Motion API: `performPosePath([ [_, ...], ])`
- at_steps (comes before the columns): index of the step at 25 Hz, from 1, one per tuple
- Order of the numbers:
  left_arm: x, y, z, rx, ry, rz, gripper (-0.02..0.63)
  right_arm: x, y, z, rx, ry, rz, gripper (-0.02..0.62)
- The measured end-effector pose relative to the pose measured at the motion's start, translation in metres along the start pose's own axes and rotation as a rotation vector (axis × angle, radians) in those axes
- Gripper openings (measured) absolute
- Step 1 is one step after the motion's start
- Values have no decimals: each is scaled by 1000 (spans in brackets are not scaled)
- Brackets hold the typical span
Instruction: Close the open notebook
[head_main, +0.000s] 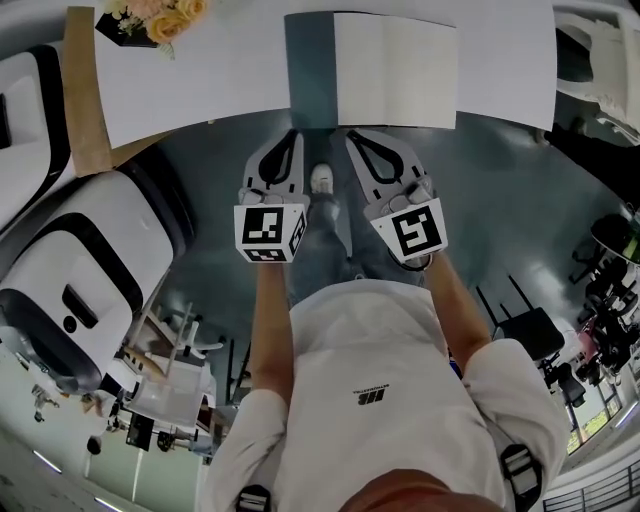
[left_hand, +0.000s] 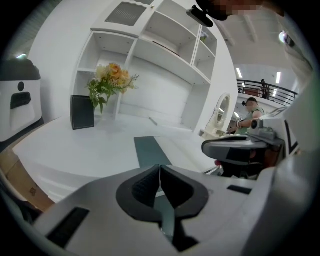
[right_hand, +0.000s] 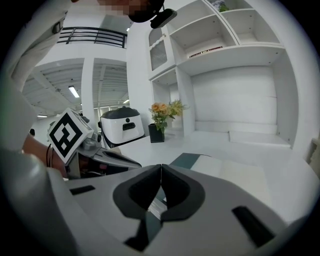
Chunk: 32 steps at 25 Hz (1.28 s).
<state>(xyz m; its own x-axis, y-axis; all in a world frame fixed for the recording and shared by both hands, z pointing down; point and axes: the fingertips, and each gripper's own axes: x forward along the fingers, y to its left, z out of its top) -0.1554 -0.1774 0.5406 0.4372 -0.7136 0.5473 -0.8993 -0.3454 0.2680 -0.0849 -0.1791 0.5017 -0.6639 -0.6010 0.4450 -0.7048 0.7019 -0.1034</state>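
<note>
- Head view: the open notebook (head_main: 395, 70) lies flat on the white surface (head_main: 200, 80). The left claw (head_main: 293, 135) and right claw (head_main: 352, 137) hang side by side, just short of the notebook's near edge.
- Left gripper view: the left claw is pressed together and empty, with the notebook's dark cover beyond it.
- Right gripper view: the right claw is pressed together and empty, with the notebook's pale pages beyond it.

**Surface finishes.** The open notebook (head_main: 395, 70) showed matt, cream paper pages, with a smooth, dark teal cover (head_main: 308, 70) exposed at their left. It lay on a smooth white tabletop (head_main: 220, 70) of low sheen, bordered by a brown, wood-like strip (head_main: 85, 95). The left tongs (head_main: 293, 135) and right tongs (head_main: 352, 137) had matt grey plastic shells and dark, ribbed pads (left_hand: 145, 185), seemingly rubber. The floor (head_main: 500, 220) was glossy grey. The person's shirt (head_main: 370, 370) was white cloth.
</note>
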Motion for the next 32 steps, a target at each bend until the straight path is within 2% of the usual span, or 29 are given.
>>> performPosePath([
  [10, 13, 16, -26, -48, 36, 5, 0, 22, 15, -20, -14, 34, 69, -5],
  [23, 30, 23, -50, -148, 92, -29, 0, 27, 11, -26, -20, 43, 81, -4],
  [32, 33, 20, -50, -221, 79, -127, 0, 26, 11, -30, 6, 43, 73, -5],
])
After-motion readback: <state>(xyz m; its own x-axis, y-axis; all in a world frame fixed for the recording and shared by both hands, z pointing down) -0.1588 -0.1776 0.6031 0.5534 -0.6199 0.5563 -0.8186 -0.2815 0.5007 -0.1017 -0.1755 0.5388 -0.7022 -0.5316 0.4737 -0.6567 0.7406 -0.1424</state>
